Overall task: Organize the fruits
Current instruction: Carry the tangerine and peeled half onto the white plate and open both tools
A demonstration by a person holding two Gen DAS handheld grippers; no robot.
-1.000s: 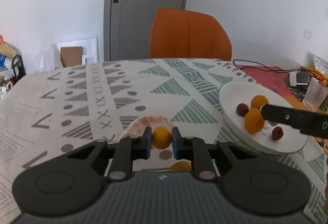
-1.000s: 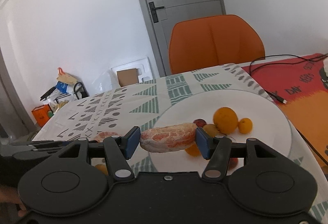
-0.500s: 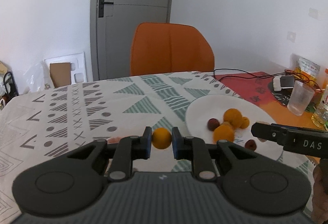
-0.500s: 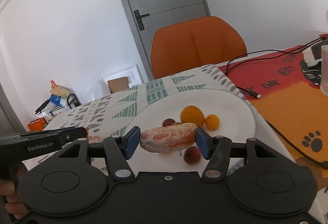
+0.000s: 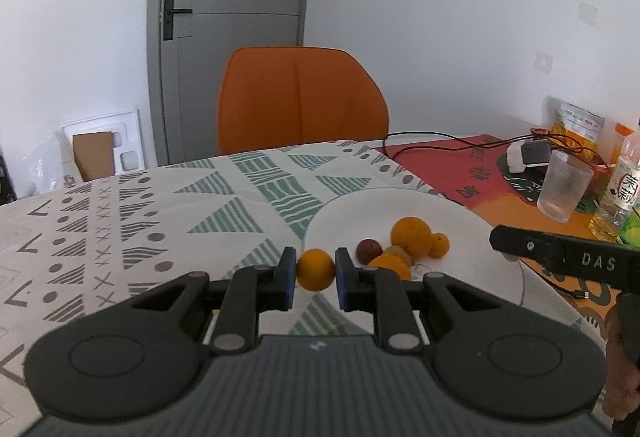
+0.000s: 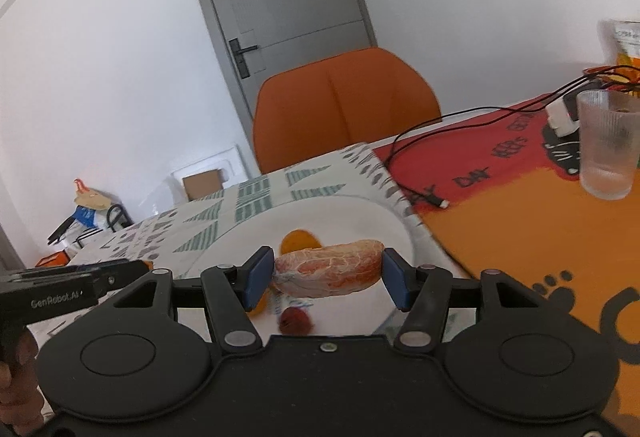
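Left gripper [image 5: 315,273] clamps a small orange [image 5: 315,270] at frame centre; right gripper [image 6: 328,277] grips a peeled segment [image 6: 329,274] over the plate [image 5: 472,269]. Several fruits already lie there; both held pieces remain unplaced.

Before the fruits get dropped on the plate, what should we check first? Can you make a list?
1. Left hand-held gripper holds the small orange firmly: ok.
2. Right hand-held gripper holds the peeled fruit piece firmly: ok.
3. Peeled piece is above the plate: ok.
4. Small orange is above the plate: not ok, it sits near the left rim.
5. Bare room on the plate beside the fruit pile: ok.
6. Glass is away from the plate: ok.
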